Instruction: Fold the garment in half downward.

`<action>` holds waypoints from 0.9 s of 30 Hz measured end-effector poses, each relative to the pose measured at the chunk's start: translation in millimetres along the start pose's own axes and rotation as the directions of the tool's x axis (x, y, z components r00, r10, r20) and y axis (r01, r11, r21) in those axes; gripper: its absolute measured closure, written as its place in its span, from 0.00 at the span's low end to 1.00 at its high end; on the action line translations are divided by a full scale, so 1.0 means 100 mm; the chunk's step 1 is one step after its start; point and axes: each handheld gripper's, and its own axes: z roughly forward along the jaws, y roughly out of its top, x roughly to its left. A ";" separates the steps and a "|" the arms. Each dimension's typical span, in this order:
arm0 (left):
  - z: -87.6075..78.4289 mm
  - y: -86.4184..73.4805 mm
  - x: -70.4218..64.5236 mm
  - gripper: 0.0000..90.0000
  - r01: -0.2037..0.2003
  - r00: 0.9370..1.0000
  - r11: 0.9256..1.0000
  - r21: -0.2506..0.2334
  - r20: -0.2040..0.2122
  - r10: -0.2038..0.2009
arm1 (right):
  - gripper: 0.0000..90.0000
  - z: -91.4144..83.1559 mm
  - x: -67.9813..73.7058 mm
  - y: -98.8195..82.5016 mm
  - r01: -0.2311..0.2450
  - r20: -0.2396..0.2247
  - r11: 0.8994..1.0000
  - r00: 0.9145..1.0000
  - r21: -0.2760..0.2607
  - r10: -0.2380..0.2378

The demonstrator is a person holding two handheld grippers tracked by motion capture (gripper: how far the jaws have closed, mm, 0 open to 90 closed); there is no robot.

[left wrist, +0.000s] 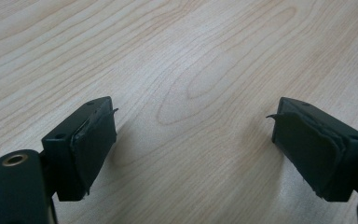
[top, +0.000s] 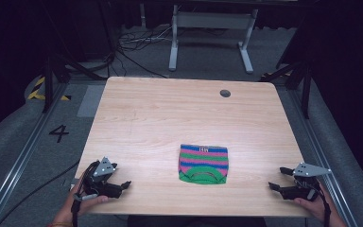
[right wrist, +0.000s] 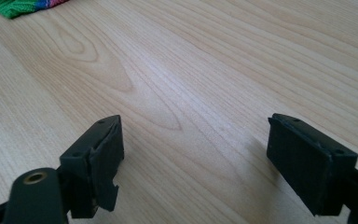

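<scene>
Left gripper (top: 121, 185) sits low at the near left corner of the table (top: 170, 113), jaws spread wide with nothing but bare wood grain between them in the left gripper view. The left hand (top: 78, 205) wraps it from behind, cable trailing off the table edge. Over on the other side, the right gripper (top: 280, 178) mirrors it at the near right corner, jaws likewise parted and empty, pads (right wrist: 103, 154) hanging just above the wood, the right hand (top: 317, 206) behind it. Both tools point inward, toward each other. Between them, nearer the right gripper than the left and a little farther up the table, lies the folded striped cloth (top: 203, 164), flat, banded in green, pink and blue, well apart from both sets of jaws. In the right gripper view its green edge (right wrist: 21, 6) peeks in at the upper left, far ahead of the jaws. Beyond the cloth, a small round hole (top: 225, 93) sits near the table's far edge.
</scene>
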 end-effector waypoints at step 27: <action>0.00 0.00 0.00 0.16 0.008 1.000 1.000 -0.003 -0.005 -0.008 | 0.21 0.00 0.00 0.00 -0.002 0.008 1.000 1.000 0.001 0.002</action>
